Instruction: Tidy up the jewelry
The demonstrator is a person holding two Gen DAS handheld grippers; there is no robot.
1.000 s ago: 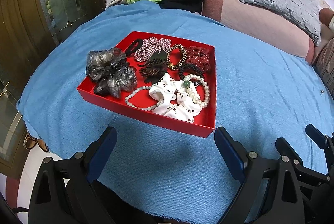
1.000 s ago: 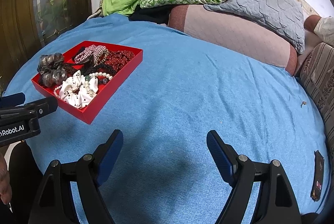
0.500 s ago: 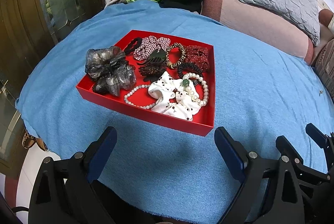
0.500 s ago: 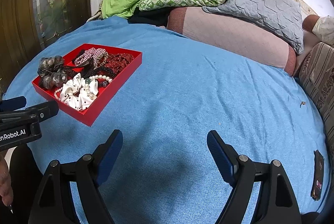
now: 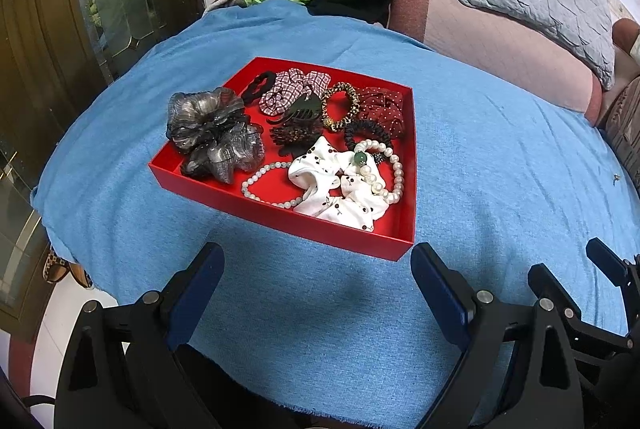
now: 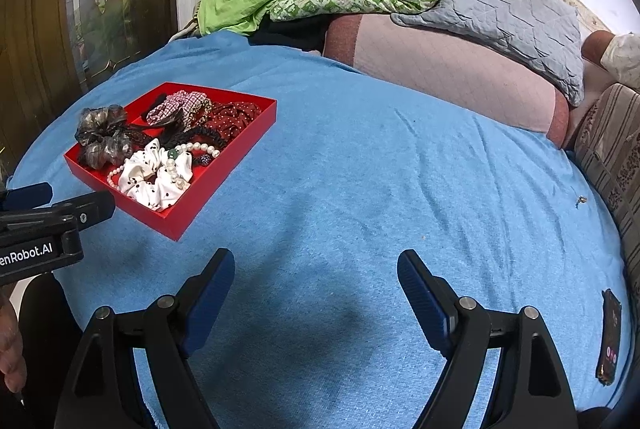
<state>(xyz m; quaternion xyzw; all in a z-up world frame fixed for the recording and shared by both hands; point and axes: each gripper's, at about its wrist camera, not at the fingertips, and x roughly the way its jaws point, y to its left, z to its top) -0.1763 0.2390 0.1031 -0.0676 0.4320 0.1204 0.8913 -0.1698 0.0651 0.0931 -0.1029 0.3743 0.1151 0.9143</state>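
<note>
Jewelry and hair ties fill a shallow red cardboard tray (image 5: 280, 217) on the nubby blue cloth (image 5: 500, 169): two pearl-bead bracelets (image 5: 394, 171), a white spotted fabric scrunchie (image 5: 340, 185), a gauzy grey scrunchie (image 5: 212, 133), perhaps a dark claw clip. Both left gripper (image 5: 316, 265) and right gripper (image 6: 316, 269) hover with fingers apart, empty, near the tray.

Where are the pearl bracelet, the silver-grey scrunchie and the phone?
pearl bracelet (image 5: 397, 171), left wrist view, on its right-hand beads.
silver-grey scrunchie (image 5: 208, 133), left wrist view, on its ruffled middle.
phone (image 6: 610, 337), right wrist view, on its screen.
</note>
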